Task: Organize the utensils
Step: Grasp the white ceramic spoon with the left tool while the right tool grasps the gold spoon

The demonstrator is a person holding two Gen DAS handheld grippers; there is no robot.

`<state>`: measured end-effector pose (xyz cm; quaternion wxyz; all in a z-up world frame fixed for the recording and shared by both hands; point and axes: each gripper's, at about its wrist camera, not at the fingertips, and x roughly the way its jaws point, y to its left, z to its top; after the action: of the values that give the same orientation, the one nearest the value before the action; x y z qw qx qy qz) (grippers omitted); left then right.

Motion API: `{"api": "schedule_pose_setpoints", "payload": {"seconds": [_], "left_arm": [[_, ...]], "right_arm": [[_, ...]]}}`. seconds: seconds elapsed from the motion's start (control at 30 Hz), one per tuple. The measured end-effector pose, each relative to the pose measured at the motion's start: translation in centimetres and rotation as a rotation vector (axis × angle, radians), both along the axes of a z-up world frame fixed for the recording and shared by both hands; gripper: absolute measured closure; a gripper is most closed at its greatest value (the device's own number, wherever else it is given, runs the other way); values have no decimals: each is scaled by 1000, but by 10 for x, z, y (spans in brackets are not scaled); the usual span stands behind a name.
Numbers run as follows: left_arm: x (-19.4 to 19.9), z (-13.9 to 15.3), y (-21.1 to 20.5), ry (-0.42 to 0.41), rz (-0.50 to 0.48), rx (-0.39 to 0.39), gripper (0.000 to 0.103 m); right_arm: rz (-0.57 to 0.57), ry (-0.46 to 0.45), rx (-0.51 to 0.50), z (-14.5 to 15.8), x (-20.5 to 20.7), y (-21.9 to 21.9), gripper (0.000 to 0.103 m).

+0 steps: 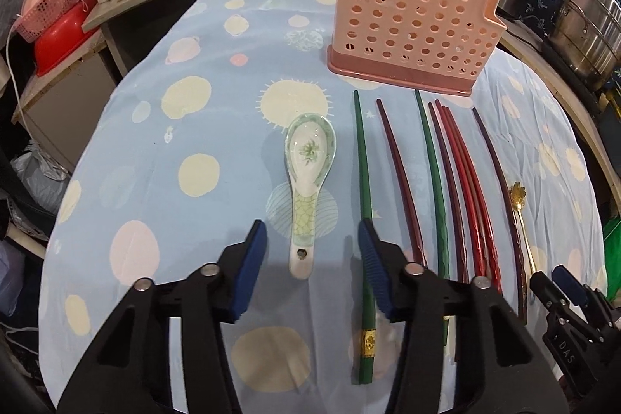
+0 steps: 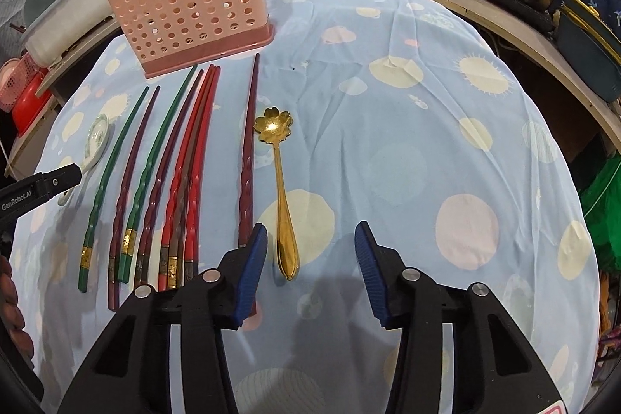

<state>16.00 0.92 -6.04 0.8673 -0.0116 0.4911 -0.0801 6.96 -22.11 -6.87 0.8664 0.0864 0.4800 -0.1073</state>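
Left gripper (image 1: 312, 260) astride ceramic spoon (image 1: 308, 177)

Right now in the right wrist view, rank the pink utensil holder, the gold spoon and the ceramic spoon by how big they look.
1. pink utensil holder, largest
2. gold spoon
3. ceramic spoon, smallest here, though it lies at the frame's edge, partly hidden by the other gripper, so its true size is unsure

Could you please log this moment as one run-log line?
left gripper: open, over ceramic spoon | right gripper: open, over gold spoon | holder: empty
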Motion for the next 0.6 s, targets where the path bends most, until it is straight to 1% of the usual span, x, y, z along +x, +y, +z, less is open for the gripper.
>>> {"api": "schedule_pose_setpoints", "payload": {"seconds": [0.03, 0.1, 0.17, 0.23, 0.3, 0.4, 0.5, 0.57, 0.6], "left_arm": [[2, -1, 1, 4, -3, -7, 67], [4, -4, 0, 12, -6, -11, 68], [6, -6, 1, 19, -7, -17, 73], [7, -8, 2, 26, -8, -27, 83], [8, -8, 4, 29, -12, -40, 89], [8, -6, 6, 26, -12, -50, 90], [7, -5, 8, 20, -12, -55, 91], [5, -4, 9, 18, -13, -57, 91], [4, -4, 9, 17, -15, -56, 91]], "right_arm": [[1, 2, 3, -1, 0, 0, 61], [3, 6, 9, -3, 2, -1, 63], [5, 7, 9, -4, 3, 0, 64], [9, 5, 8, -4, 4, 0, 65], [12, 4, 7, -4, 5, 1, 68], [17, 5, 5, -5, 7, 2, 71], [23, 4, 8, -5, 7, 4, 77], [25, 4, 13, -4, 7, 4, 83], [27, 4, 18, -5, 7, 4, 84]]}}
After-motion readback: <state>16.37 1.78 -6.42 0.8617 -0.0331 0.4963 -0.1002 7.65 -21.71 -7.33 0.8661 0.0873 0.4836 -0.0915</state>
